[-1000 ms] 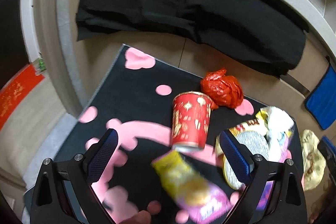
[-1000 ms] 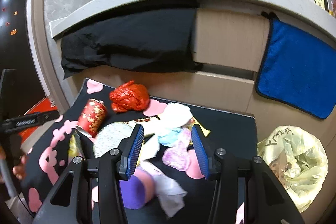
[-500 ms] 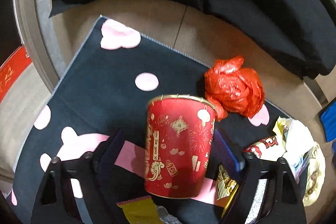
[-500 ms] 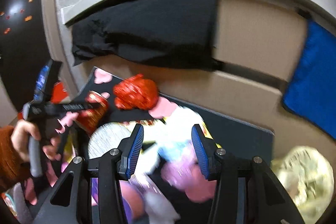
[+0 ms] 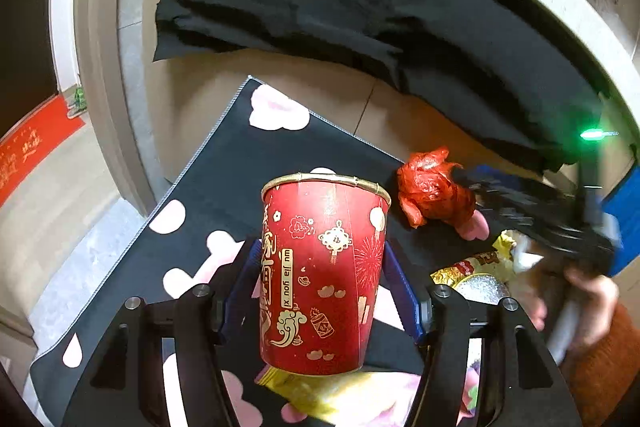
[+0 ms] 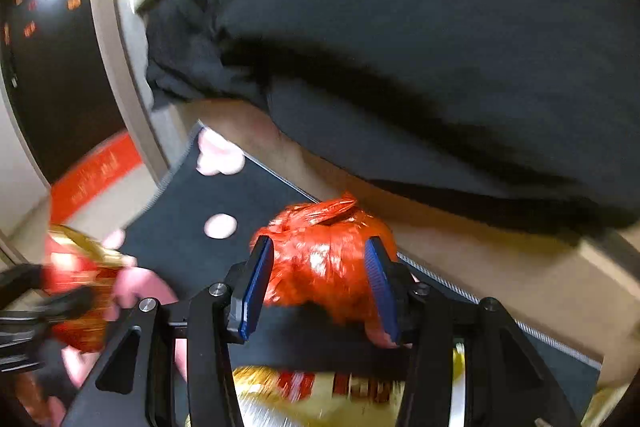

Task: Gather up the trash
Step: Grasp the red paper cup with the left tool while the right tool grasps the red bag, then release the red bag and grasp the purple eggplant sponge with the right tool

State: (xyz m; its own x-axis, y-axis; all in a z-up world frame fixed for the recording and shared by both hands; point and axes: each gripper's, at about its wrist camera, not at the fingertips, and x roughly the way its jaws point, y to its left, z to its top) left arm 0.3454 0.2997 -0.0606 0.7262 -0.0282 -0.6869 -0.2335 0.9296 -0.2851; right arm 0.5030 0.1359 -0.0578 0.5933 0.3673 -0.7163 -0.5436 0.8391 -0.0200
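Observation:
A red paper cup point(image 5: 328, 307) with gold patterns stands between the fingers of my left gripper point(image 5: 320, 255). The jaws are closing on it, and the blue pads point(image 5: 250, 267) lie against its sides. The crumpled red plastic bag point(image 5: 432, 191) lies on the black mat just right of the cup. In the right wrist view, blurred by motion, this bag point(image 6: 320, 267) sits between the fingers of my right gripper point(image 6: 318, 247). That gripper is open, with a pad on either side of the bag. The cup point(image 6: 76, 287) shows at the left edge there.
The black mat with pink shapes point(image 5: 224, 187) lies on a tan floor. A yellow wrapper point(image 5: 328, 395) lies under the cup, and a gold and silver packet point(image 5: 476, 275) lies to the right. A black cloth point(image 5: 360, 19) hangs behind. A hand with an orange sleeve point(image 5: 592, 299) holds the right tool.
My left gripper went forward around the red cup, narrowed onto it and drew back with it. My right gripper swung left from the wrapper pile to the red bag, its opening unchanged.

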